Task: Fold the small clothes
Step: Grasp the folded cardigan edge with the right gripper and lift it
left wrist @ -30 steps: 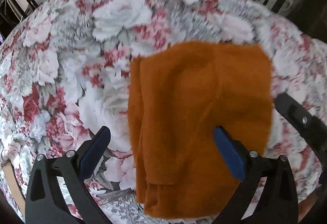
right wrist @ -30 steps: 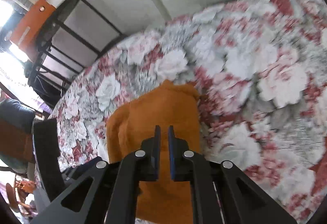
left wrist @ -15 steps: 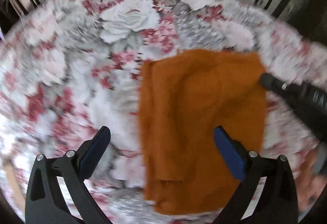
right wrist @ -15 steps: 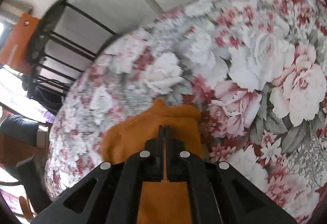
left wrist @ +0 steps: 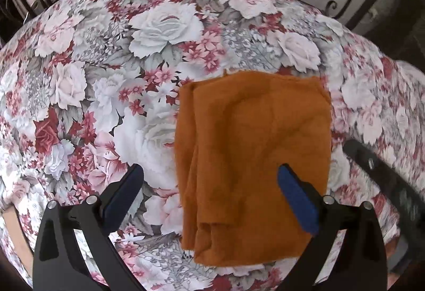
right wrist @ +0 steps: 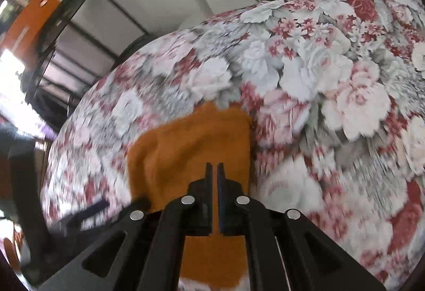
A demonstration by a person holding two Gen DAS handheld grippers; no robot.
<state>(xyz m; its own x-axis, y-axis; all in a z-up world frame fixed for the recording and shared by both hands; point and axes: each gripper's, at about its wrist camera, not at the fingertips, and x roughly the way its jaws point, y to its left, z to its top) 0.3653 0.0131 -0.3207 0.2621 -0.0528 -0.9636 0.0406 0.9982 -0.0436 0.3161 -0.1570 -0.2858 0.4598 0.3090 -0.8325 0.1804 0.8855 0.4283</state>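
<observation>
An orange knit garment (left wrist: pixel 252 166) lies folded into a rough rectangle on a round table draped in a rose-print tablecloth (left wrist: pixel 106 78), its layered edges stacked along the left side and near corner. The left gripper (left wrist: pixel 209 195) hovers above the cloth's near half with its blue-padded fingers (left wrist: pixel 297 200) spread wide and nothing between them. The right gripper (right wrist: pixel 214 171) hangs over the garment's right portion, its fingers drawn almost together with only a thin slit between them; whether any fabric is pinched there cannot be told, though none shows in the gap. Its dark arm also enters the left camera's view at the right edge. The cloth looks soft, light and limp, likely to sag and slide open if lifted from one point; the firmer hold seems to be the stacked layers at a corner or along the folded left edge, pinched through all plies at once.
</observation>
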